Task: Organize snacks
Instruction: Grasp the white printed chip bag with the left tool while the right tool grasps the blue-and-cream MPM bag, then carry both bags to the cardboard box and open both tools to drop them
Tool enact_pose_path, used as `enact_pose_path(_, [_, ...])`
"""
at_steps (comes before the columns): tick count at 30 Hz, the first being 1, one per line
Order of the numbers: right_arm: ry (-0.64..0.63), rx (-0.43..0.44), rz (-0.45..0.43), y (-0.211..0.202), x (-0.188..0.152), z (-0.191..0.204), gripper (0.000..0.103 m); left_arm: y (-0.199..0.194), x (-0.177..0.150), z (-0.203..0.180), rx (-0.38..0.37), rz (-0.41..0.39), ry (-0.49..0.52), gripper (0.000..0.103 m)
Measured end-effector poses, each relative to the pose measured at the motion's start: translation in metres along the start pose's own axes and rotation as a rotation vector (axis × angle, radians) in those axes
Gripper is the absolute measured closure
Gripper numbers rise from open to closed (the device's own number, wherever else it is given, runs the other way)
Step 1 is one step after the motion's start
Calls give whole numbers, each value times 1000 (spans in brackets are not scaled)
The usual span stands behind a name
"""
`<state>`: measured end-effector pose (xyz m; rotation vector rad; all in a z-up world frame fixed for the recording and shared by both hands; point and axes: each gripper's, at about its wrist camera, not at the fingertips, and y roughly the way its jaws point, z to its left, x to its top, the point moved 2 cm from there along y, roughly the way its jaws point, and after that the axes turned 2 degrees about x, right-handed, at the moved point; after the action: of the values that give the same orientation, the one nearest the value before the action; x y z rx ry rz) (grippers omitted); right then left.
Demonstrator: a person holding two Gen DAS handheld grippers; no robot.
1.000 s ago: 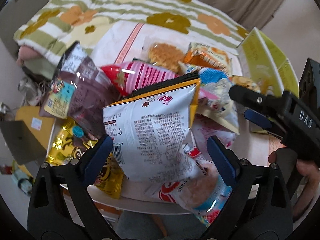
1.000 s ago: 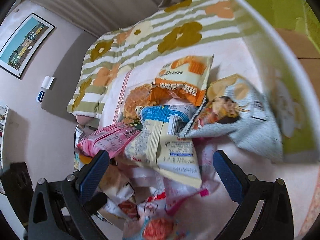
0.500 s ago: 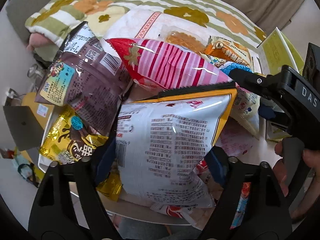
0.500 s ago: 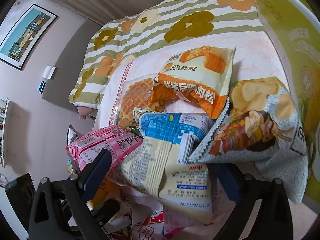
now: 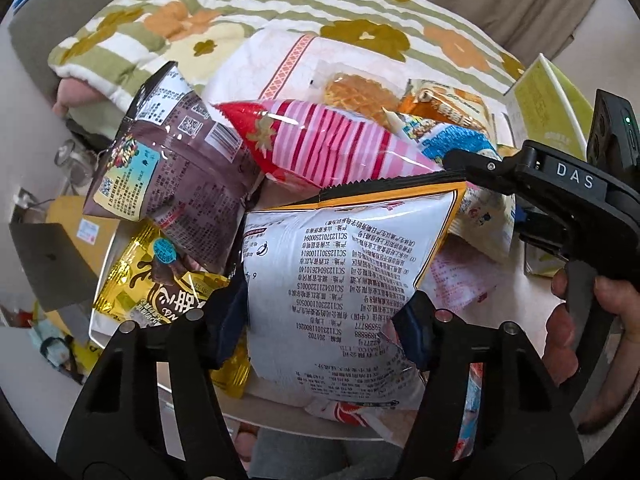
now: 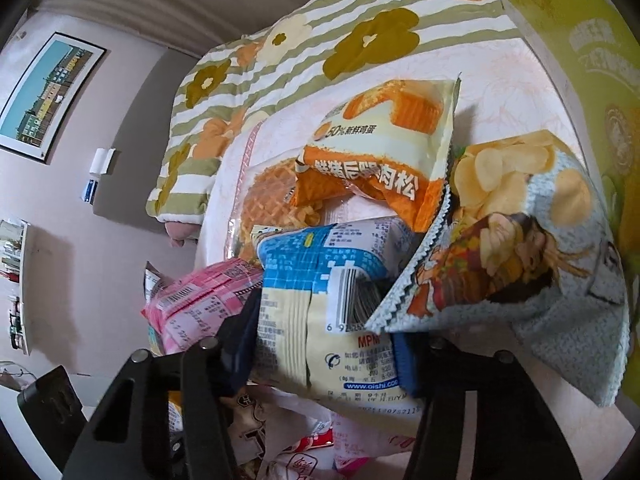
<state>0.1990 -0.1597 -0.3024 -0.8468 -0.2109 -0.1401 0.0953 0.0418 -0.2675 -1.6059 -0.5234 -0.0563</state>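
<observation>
Snacks lie heaped on the table (image 5: 280, 412). Your left gripper (image 5: 320, 312) is closing, pads already pressing both sides of the white printed bag (image 5: 340, 272). Your right gripper (image 6: 324, 340) is clamped on the blue-and-cream bag (image 6: 320, 308) beside the chip bag (image 6: 520, 248).

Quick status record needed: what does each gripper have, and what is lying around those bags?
left gripper: jaws closing, pads pressing the white bag with an orange edge
right gripper: shut on the blue and cream bag
beside left bag: pink striped bag, brown bag, gold bag
beside right bag: grey chip bag, orange and cream bag, pink bag
far right: green box
</observation>
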Motion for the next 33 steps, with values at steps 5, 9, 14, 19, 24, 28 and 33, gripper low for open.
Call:
enact_pose_path(5, [16, 7, -30, -15, -8, 6, 53, -16, -4, 2, -22, -24, 16, 43])
enact_pose_path(9, [37, 15, -60, -30, -17, 15, 53, -38, -6, 3, -45, -61, 38, 43])
enact_pose_path(14, [43, 33, -121, -64, -31, 32, 53, -73, -6, 4, -74, -121, 75, 43])
enact_pose_path(19, [42, 42, -193, -97, -39, 50, 53, -107, -1, 1, -105, -193, 118, 43])
enact_pose_path(24, [29, 32, -274, -135, -43, 63, 53, -138, 10, -12, -148, -259, 166, 43])
enact_pose_path(28, [10, 13, -337, -170, -42, 59, 53, -157, 24, -38, -172, -303, 206, 43])
enact_pose_path(33, [-33, -59, -414, -221, -33, 37, 53, -166, 42, -91, -207, -323, 247, 43])
